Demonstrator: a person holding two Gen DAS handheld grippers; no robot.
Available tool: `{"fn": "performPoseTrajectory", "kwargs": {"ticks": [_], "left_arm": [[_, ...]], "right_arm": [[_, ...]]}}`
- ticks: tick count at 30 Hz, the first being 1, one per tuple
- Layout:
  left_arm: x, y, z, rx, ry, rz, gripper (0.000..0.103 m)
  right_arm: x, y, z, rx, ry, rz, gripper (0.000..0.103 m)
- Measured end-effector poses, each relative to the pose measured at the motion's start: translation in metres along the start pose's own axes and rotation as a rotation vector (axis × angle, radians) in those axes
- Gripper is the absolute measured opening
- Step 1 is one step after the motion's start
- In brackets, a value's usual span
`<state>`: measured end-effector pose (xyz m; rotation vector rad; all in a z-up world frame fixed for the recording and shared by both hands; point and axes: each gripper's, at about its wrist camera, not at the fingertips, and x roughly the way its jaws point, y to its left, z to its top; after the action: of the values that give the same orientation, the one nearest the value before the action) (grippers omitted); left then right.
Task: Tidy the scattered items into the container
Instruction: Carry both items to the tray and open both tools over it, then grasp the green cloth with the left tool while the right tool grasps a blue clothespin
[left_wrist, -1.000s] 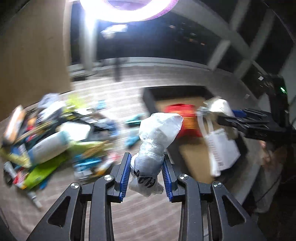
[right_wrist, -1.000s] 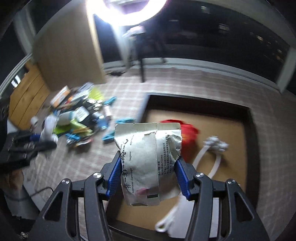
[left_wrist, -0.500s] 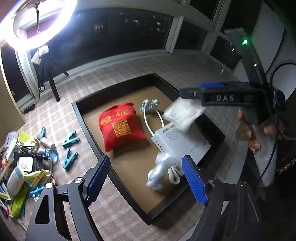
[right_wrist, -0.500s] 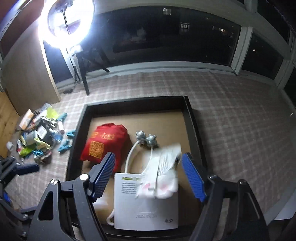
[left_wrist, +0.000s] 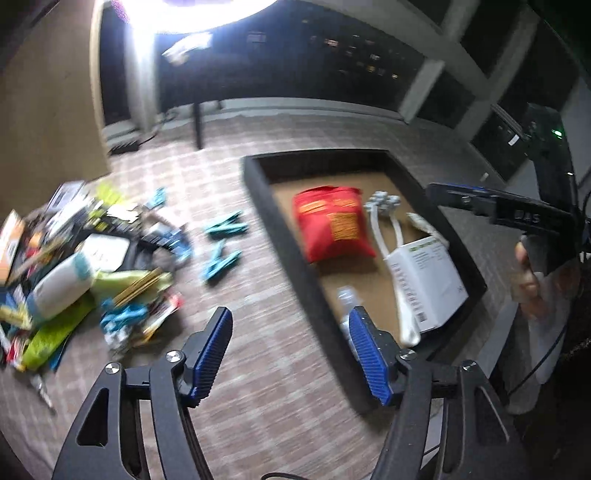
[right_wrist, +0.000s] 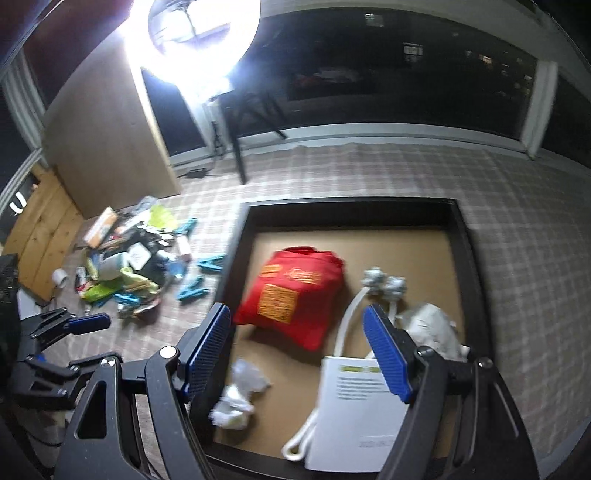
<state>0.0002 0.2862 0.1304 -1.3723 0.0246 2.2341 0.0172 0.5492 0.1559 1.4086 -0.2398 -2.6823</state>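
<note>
Through the left wrist view, the left tongs (left_wrist: 290, 354) hang released, blue pads wide apart with nothing between them, above the checked tabletop (left_wrist: 266, 398) just beside the near-left wall of the black container (left_wrist: 295, 266). Inside the container lie a red pouch (left_wrist: 332, 225), a white box (left_wrist: 430, 280) with a white cord (left_wrist: 402, 306) running along its left side, and a clear plastic wrapper (left_wrist: 345, 295) partly hidden behind the right pad. To the left, well apart from the container, sits a blurred pile of scattered items (left_wrist: 85, 266), with two teal clips (left_wrist: 221, 262) lying between pile and container. At the right edge the right tongs (left_wrist: 461, 197) show from the side, over the container's far-right rim; from this angle their gap cannot be judged.

Over the container in the right wrist view, the right tongs (right_wrist: 299, 350) are released, both pads spread and empty. Below them the container (right_wrist: 351, 210) holds the red pouch (right_wrist: 295, 295) at left, the white box (right_wrist: 358, 413) at the near edge with the cord (right_wrist: 347, 325) curving up to a grey cluster, a crumpled grey-white packet (right_wrist: 432, 328) just right of the right pad, and the clear plastic wrapper (right_wrist: 240, 395) in the near-left corner. The scattered items (right_wrist: 125, 262) lie heaped on the tabletop (right_wrist: 517, 258) to the left, the teal clips (right_wrist: 192, 291) near the container's left wall. The left tongs (right_wrist: 74, 325) appear at lower left, beside the pile.
</note>
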Motion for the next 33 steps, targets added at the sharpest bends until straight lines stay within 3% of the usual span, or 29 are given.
{"fn": "performPoseTrajectory", "kwargs": {"ticks": [5,13,20,26,28,31,33], "left_arm": [[-0.012,0.052,-0.025,-0.122,-0.008,0.027,0.061],[-0.026,0.132,-0.069,-0.284,0.021,0.132,0.055],[-0.028,0.170,-0.070,-0.388,-0.001,0.151,0.048],[-0.008,0.157,-0.020,-0.244,-0.008,0.149,0.041],[0.003,0.144,-0.003,-0.110,0.009,0.140,0.039],[0.020,0.126,0.019,0.138,0.043,0.200,0.037],[0.031,0.121,0.028,0.240,0.089,0.216,0.037]], "right_arm": [[0.012,0.031,0.002,-0.064,0.003,0.045,0.074],[0.049,0.096,-0.004,-0.180,0.093,0.159,0.072],[0.084,0.134,-0.011,-0.234,0.155,0.203,0.057],[0.107,0.147,-0.009,-0.294,0.211,0.183,0.053],[0.113,0.147,-0.007,-0.302,0.225,0.182,0.053],[0.122,0.148,-0.005,-0.335,0.252,0.176,0.050],[0.127,0.149,-0.003,-0.354,0.268,0.170,0.047]]}}
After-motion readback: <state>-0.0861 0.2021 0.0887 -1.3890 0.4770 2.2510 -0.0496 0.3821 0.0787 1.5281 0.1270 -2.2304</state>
